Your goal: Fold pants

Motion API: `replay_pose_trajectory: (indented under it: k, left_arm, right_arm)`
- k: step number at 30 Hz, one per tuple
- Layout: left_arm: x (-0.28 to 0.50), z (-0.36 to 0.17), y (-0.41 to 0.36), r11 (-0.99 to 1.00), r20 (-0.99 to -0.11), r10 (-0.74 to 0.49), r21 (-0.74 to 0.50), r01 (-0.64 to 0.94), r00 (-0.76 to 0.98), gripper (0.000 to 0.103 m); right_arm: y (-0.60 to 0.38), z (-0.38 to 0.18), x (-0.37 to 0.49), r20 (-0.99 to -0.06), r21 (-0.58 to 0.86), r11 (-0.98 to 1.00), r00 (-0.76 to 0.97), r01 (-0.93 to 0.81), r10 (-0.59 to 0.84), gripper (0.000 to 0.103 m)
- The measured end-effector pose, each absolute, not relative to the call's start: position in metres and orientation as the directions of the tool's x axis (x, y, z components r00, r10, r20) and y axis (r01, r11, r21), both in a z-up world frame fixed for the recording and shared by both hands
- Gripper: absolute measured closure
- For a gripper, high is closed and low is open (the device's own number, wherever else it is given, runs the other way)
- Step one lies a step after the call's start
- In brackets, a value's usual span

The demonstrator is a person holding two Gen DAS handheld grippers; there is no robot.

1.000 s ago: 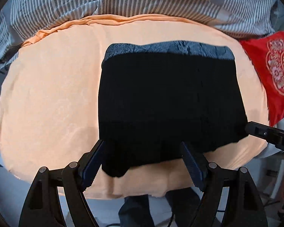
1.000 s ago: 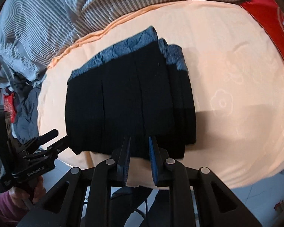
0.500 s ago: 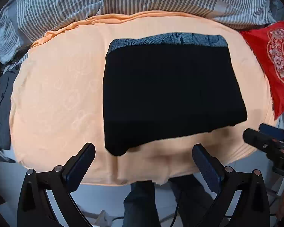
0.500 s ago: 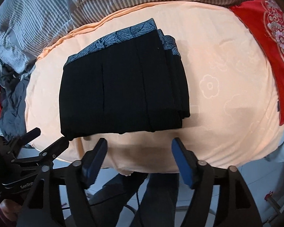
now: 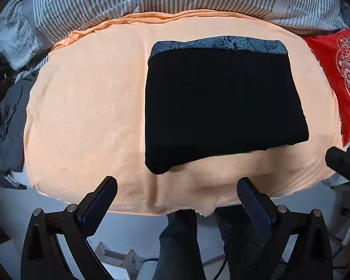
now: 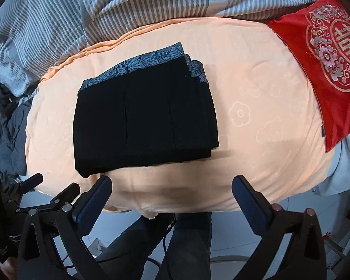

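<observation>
**Folded pants lie free on the peach sheet**

The black folded pants with a blue-grey patterned waistband (image 5: 224, 102) lie flat on the peach bed sheet (image 5: 86, 116), long axis crosswise, waistband at the far edge. Left gripper (image 5: 177, 200) jaws stand wide; right gripper (image 6: 172, 196) jaws are opening. Both are empty, nearer than the pants.

I observed a peach sheet (image 5: 86, 107) spread on the bed, a striped duvet (image 6: 133, 2) behind, a red embroidered cushion (image 6: 333, 63) beside it.

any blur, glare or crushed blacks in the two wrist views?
Left wrist: sharp, no glare; pants crush to flat black, folds lost; fisheye bows the orange sheet. Right wrist: sharp; pants' creases faintly readable, sheet washed pale on the right, shadow band along its near edge.
</observation>
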State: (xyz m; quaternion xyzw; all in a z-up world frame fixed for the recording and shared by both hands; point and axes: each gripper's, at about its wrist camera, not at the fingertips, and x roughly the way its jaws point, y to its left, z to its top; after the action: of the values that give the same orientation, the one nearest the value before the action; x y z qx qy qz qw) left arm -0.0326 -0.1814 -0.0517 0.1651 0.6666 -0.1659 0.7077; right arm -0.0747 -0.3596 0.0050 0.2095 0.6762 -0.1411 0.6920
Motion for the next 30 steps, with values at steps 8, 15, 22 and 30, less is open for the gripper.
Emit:
replay_pose_trajectory:
  k: [8, 15, 22, 30]
  left_arm:
    - [-0.032, -0.041, -0.180, 0.894, -0.999, -0.019, 0.006, 0.448, 0.050, 0.000]
    - [-0.032, -0.035, -0.183, 0.889, -0.998, -0.021, 0.010, 0.458, 0.063, 0.000]
    - [-0.031, -0.031, -0.182, 0.889, -0.997, -0.019, 0.016, 0.457, 0.071, 0.000]
    - [-0.033, -0.031, -0.184, 0.887, -0.997, -0.016, 0.020, 0.461, 0.074, 0.000]
  right_arm:
    - [-0.349, 0.011, -0.075, -0.998, 0.056, 0.884, 0.008, 0.465, 0.059, 0.000]
    - [-0.343, 0.018, -0.070, -0.998, 0.054, 0.891, 0.015, 0.451, 0.053, 0.000]
    - [-0.339, 0.020, -0.066, -0.998, 0.056, 0.898, 0.014, 0.437, 0.055, 0.000]
    - [-0.339, 0.020, -0.062, -0.998, 0.055, 0.901, 0.012, 0.430, 0.055, 0.000]
